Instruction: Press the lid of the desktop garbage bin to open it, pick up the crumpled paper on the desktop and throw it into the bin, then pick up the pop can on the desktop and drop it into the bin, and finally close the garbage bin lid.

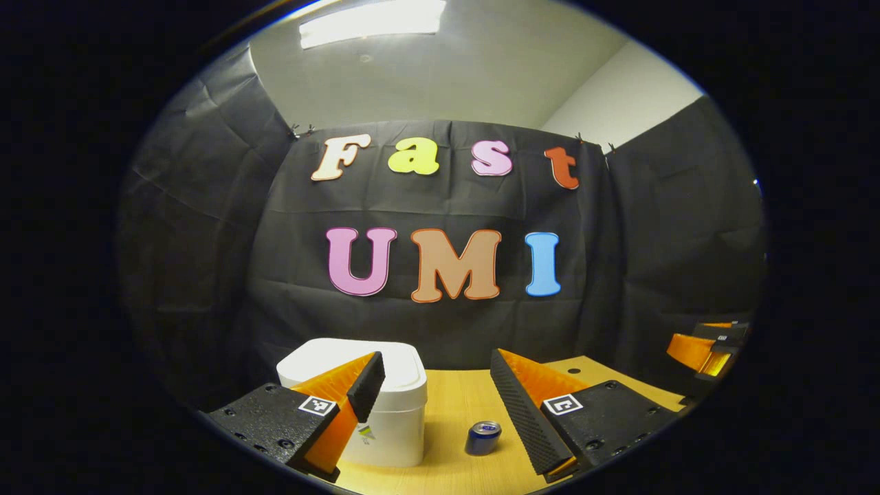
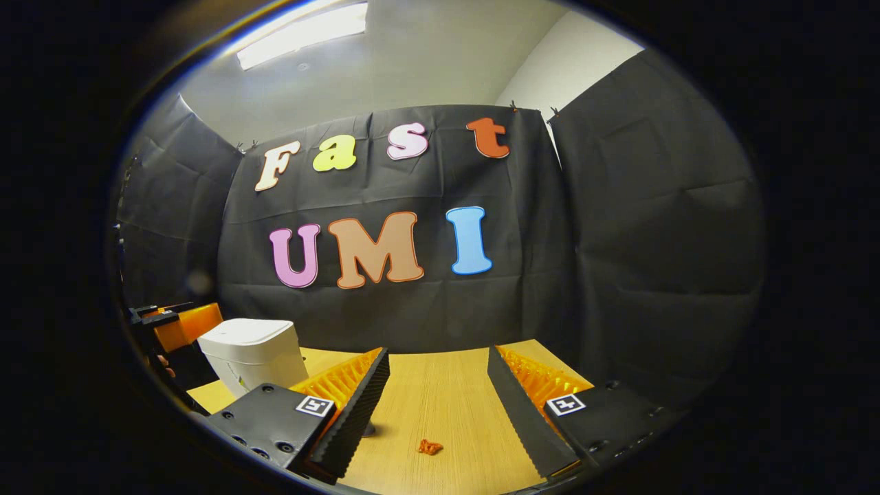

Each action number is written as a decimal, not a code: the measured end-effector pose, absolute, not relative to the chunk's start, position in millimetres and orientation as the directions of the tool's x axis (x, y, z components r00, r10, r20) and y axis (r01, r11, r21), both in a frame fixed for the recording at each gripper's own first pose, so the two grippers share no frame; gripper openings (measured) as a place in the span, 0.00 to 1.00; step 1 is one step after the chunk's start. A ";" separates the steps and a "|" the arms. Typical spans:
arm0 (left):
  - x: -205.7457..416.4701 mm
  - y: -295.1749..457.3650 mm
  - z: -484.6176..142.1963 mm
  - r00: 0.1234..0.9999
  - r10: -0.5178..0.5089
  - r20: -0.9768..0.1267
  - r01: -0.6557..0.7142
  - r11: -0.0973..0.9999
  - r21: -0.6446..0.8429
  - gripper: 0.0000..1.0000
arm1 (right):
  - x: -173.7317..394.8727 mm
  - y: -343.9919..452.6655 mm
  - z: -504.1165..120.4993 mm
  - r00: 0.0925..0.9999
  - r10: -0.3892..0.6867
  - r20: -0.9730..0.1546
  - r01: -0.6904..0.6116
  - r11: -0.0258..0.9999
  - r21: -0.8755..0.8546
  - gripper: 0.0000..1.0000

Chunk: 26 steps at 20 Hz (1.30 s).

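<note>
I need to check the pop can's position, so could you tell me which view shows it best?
The left gripper view: the pop can lies on its side on the table, right of the white bin. In the right gripper view I cannot make it out.

A wooden table bears a lidded bin, a can and an orange scrap.

Garbage bin: plain white body and lid, with a small green and grey mark low on its front.
Pop can: blue sides with a silver top.
Desktop: light yellowish wood with a fine straight grain.
Crumpled paper: bright orange; a small scrap on the wood.
Booth wall: black cloth, creased with fold lines.
Ceiling: pale grey-white, with a bright white light panel.
</note>
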<state>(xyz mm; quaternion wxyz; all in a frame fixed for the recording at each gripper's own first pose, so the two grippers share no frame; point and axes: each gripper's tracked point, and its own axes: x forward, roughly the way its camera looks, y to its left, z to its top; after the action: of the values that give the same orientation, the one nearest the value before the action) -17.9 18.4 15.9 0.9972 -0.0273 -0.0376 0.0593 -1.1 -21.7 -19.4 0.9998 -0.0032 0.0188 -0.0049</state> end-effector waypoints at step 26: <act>55.2 124.2 -29.7 0.966 0.259 -0.019 -0.258 0.965 0.050 0.00 | 15.3 -16.2 -33.0 0.997 -0.020 -0.080 0.017 0.999 -0.034 0.96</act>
<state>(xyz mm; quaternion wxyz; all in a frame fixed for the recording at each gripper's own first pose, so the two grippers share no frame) 55.2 124.2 -29.7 0.9911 0.0237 0.0129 0.1303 15.3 -16.2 -33.0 0.9990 -0.0164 0.0400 -0.0094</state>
